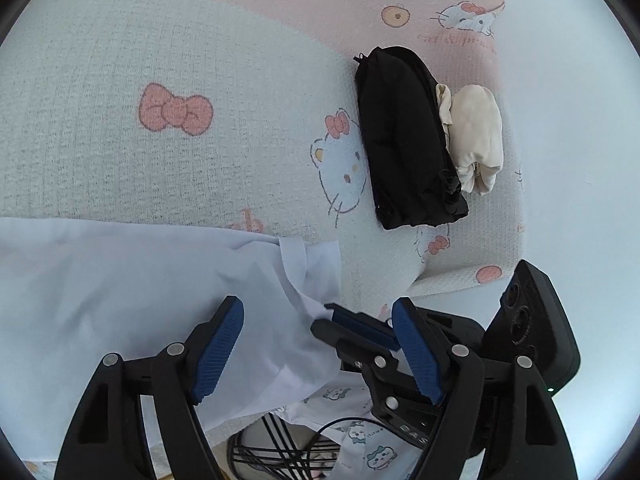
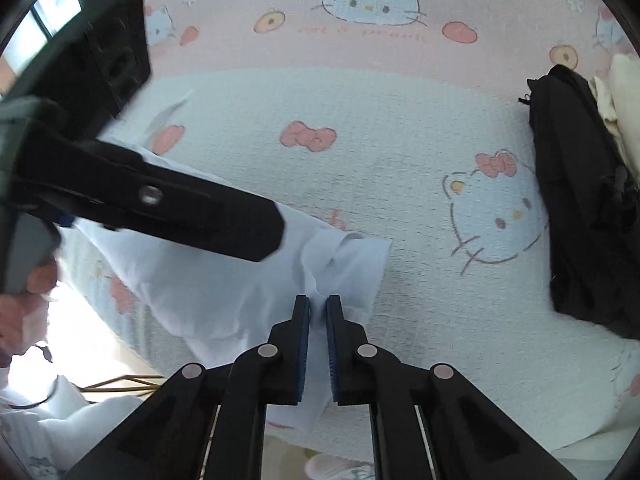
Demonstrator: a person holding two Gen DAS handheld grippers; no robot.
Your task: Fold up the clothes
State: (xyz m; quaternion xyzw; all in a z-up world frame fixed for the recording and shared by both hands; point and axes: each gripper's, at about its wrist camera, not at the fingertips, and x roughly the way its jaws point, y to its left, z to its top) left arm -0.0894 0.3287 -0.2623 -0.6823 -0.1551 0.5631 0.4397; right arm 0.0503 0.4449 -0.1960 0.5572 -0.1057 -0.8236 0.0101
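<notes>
The right gripper [image 2: 318, 312] pinches the hem of the white garment [image 1: 132, 292] at the near edge of the patterned blanket [image 1: 120, 100], probably to lift that corner for a fold. The left gripper [image 1: 318, 320] hovers over the same cloth with jaws spread, tilted downward. Farther away, a folded black garment [image 1: 404, 140] and a cream one [image 1: 476, 132] lie side by side, touching.

White garment [image 2: 224, 280] on a pink-and-white cartoon-cat blanket [image 1: 160, 60]; black bundle [image 1: 404, 140].

Left gripper [image 1: 318, 350] fingers spread wide; right gripper [image 2: 318, 350] fingers pinched together.
</notes>
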